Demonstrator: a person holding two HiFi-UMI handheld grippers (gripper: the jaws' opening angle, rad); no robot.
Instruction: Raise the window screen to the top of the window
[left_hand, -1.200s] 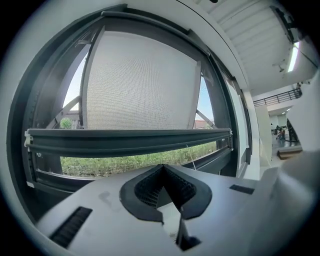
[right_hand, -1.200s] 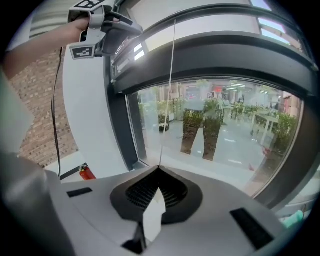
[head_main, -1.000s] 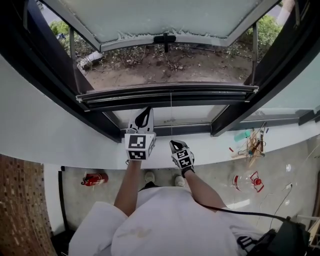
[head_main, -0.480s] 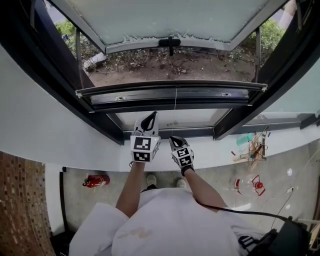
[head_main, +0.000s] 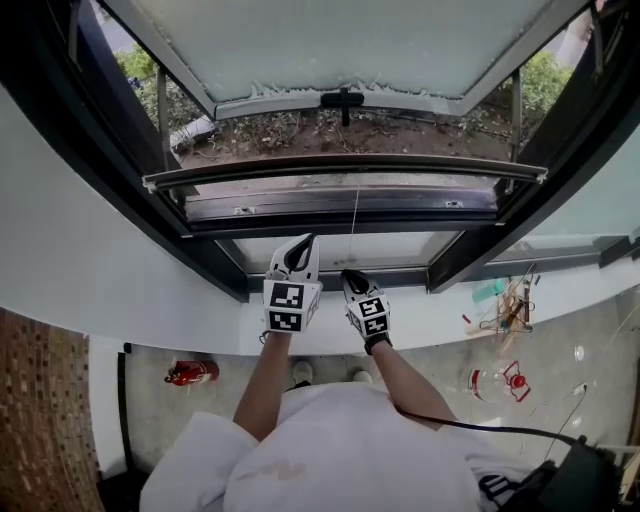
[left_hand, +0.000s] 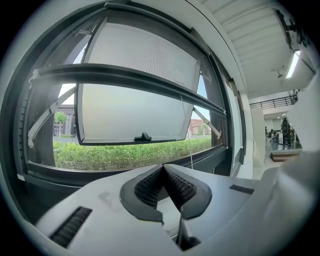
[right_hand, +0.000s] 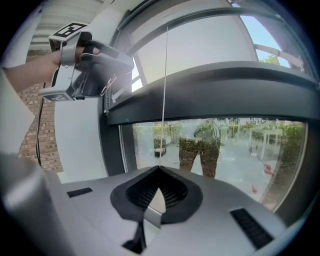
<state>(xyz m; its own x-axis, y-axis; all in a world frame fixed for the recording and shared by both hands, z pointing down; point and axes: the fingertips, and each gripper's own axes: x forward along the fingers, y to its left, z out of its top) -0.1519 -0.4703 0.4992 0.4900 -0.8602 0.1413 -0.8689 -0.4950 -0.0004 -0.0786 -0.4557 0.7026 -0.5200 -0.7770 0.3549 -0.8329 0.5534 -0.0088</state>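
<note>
Left claw (left_hand: 163, 167) is sitting pressed together and empty, right claw (right_hand: 159, 169) is pinching the thin cord (right_hand: 165, 90) hanging off the screen bar (head_main: 340, 165), its end hiding between the pads.

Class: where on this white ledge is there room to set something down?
Bare: white ledge left of the left tongs, and between the right tongs, shut on the thin white cord, and the tangle of coloured tools. Crowded there.

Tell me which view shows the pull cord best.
Right gripper view: the pull cord runs straight down, in sharp contrast, into the shut right claw. Left gripper view shows it only faintly; head view shows a short thin line.
</note>
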